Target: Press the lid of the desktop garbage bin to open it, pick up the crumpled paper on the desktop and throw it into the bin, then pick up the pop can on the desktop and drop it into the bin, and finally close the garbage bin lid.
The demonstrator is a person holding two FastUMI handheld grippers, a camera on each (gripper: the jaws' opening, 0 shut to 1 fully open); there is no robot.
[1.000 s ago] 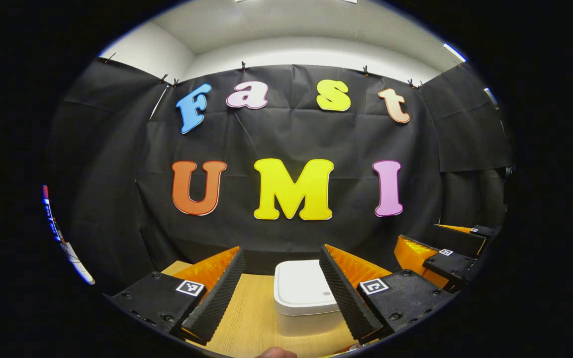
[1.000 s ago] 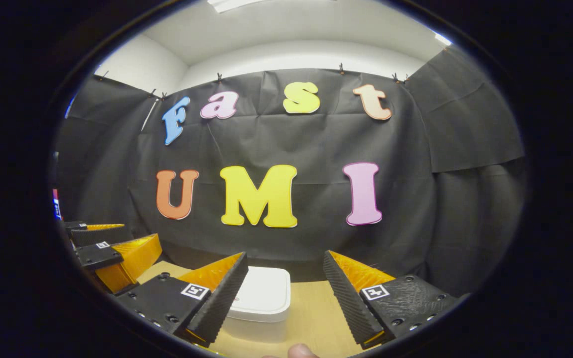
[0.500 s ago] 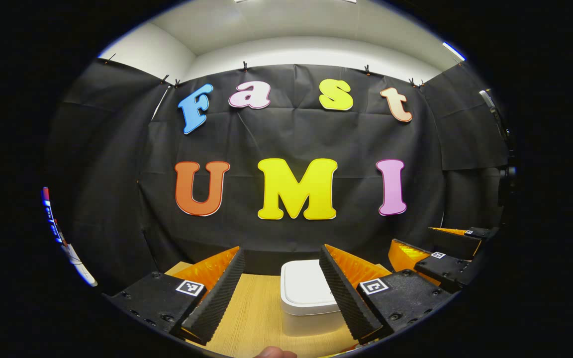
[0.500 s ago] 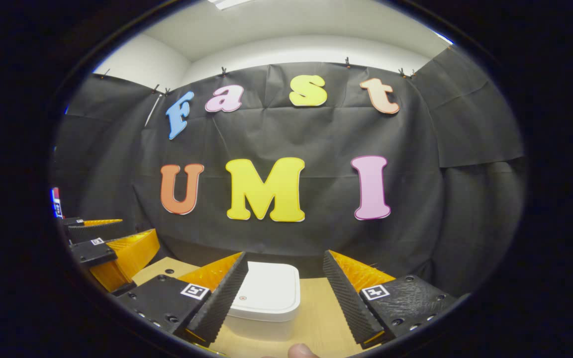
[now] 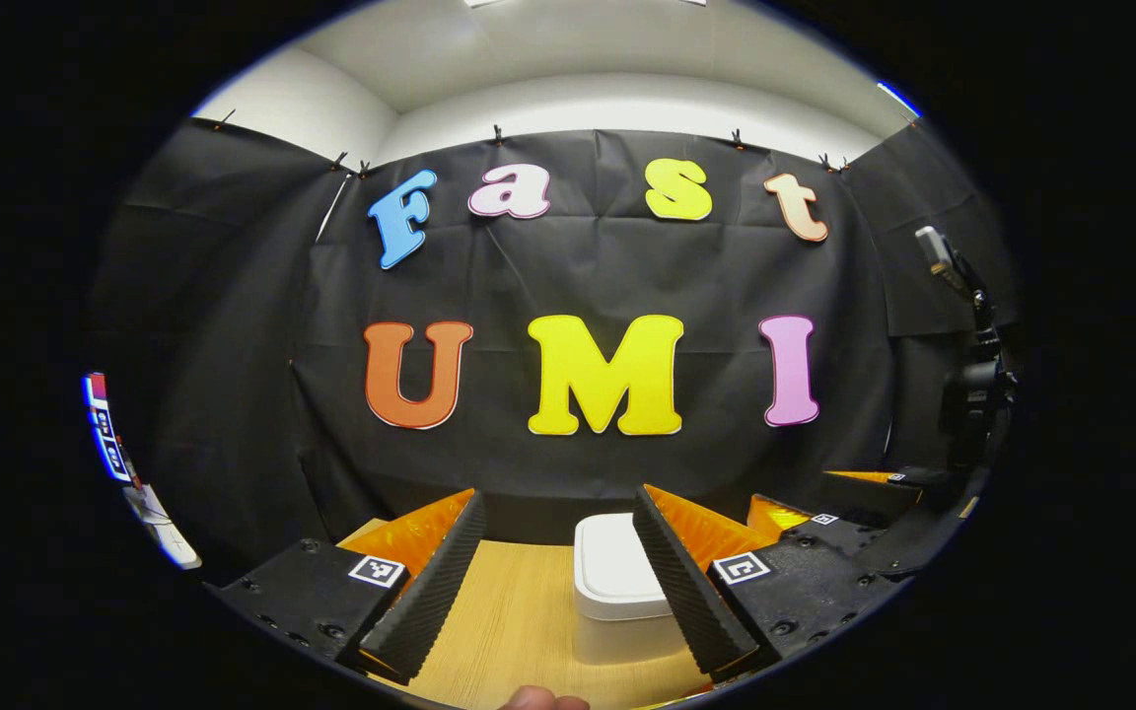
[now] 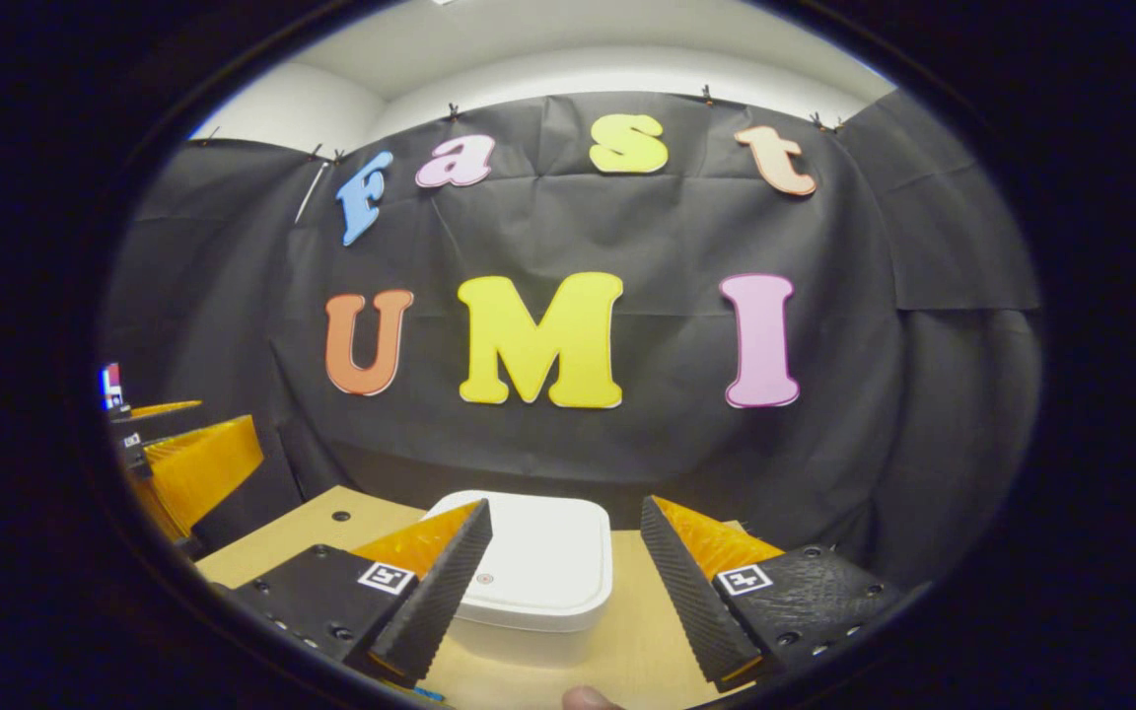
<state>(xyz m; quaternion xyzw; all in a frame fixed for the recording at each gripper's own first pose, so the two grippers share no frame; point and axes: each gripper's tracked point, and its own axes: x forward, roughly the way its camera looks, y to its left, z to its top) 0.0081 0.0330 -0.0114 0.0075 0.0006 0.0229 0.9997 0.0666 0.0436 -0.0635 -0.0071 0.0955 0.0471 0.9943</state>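
Both sets of jaws spread and empty, right gripper (image 6: pixel 565 582) has dipped toward the bin (image 6: pixel 535 577) on the tabletop (image 6: pixel 642 641) since a second ago (lid (image 6: pixel 540 552) closed, now nearer and lower-centre), left gripper (image 5: pixel 556 572) drifting left, so lid press looks next.

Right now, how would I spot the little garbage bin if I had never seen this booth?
Find the wooden tabletop in front of the black cloth wall. On it stands the bin, a low white box with rounded corners. Its flat lid is shut and bears a small red dot near the front edge.
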